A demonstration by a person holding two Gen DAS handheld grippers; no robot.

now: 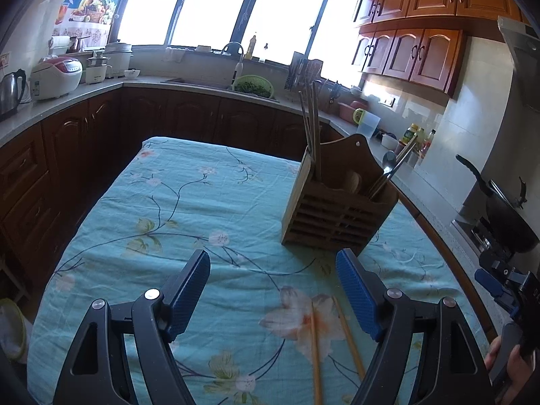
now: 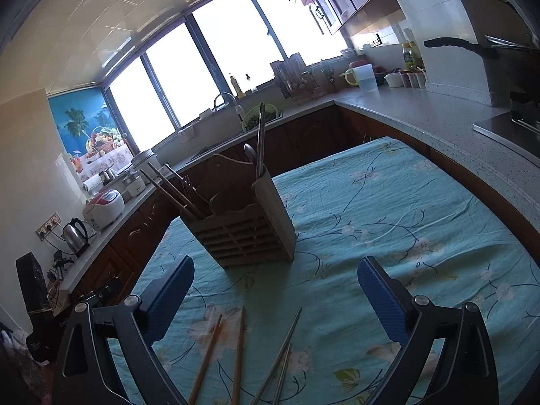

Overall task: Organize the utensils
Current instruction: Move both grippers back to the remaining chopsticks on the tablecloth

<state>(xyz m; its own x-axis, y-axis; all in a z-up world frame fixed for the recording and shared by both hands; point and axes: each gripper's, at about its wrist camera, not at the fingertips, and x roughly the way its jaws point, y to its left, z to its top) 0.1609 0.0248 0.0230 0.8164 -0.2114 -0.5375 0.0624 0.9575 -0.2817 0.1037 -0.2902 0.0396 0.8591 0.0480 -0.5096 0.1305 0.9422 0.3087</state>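
Observation:
A slatted wooden utensil holder [image 1: 332,214] [image 2: 248,236] stands on the floral blue tablecloth [image 1: 189,209] [image 2: 388,222]. Chopsticks, a wooden spoon and a metal spoon stick out of its compartments. Two wooden chopsticks [image 1: 317,354] [image 2: 222,357] lie loose on the cloth near the front edge. Beside them, in the right wrist view, lie two metal chopsticks [image 2: 281,354]. My left gripper [image 1: 273,263] hangs open over the cloth, short of the holder, with nothing between its fingers. My right gripper [image 2: 275,271] is also open and holds nothing, above the loose chopsticks.
Kitchen counters [image 1: 81,92] [image 2: 422,108] wrap around the table, with a rice cooker [image 1: 55,79], a kettle [image 2: 76,236] and a sink with a green colander [image 1: 254,86]. A black pan [image 1: 506,216] sits on the stove at the right.

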